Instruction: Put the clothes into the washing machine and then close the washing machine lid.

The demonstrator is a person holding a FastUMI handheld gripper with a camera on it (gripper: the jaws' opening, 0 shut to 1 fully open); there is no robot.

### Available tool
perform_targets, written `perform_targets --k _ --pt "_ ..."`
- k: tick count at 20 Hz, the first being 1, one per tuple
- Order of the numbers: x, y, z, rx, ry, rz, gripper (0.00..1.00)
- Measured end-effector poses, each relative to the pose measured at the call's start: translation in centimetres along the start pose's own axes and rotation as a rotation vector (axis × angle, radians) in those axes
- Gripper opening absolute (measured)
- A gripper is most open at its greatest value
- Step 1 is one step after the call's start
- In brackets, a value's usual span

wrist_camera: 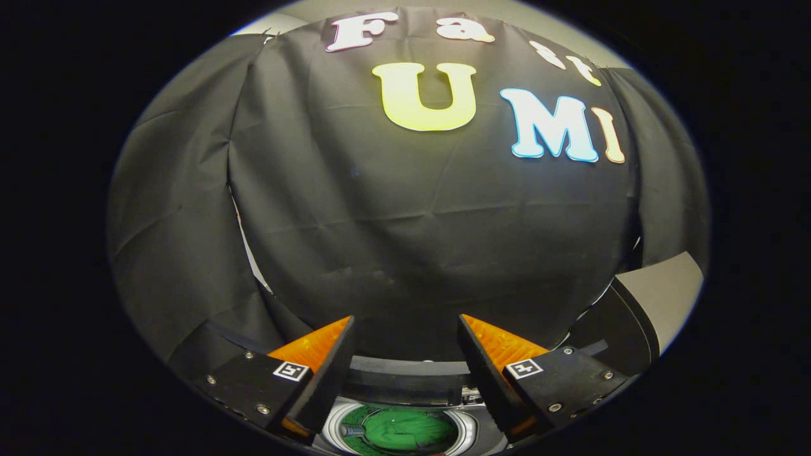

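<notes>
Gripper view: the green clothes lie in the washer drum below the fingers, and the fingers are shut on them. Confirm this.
Not quite. The gripper view shows the green clothes in the washer drum below the fingers, but the fingers are spread apart, open and holding nothing. The gripper is raised above the drum, facing the black cloth wall.

Green clothes (405, 430) inside the open washing machine (405, 380) drum, lid (659, 297) raised alongside.

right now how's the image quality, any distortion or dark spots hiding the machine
Gripper view: strong fisheye bending, the booth wall bulges like a dome; lighting even, no glare. The open gripper is sharp with nothing between its fingers. Below, the washing machine drum opening is squeezed small, yet the green clothes inside are lit and readable. The raised lid is curved by distortion.
</notes>
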State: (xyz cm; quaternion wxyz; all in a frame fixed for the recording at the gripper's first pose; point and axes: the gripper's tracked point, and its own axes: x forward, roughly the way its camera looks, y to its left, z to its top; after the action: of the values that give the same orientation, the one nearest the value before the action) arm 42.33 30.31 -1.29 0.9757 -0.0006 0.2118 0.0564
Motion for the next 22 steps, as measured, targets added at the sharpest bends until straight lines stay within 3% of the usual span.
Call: perform_targets --k 17,22 --pt "-6.6 1.0 -5.5 -0.019 -0.076 0.038 0.96" --pt "-8.5 1.4 -10.3 -0.055 -0.018 0.062 0.96"
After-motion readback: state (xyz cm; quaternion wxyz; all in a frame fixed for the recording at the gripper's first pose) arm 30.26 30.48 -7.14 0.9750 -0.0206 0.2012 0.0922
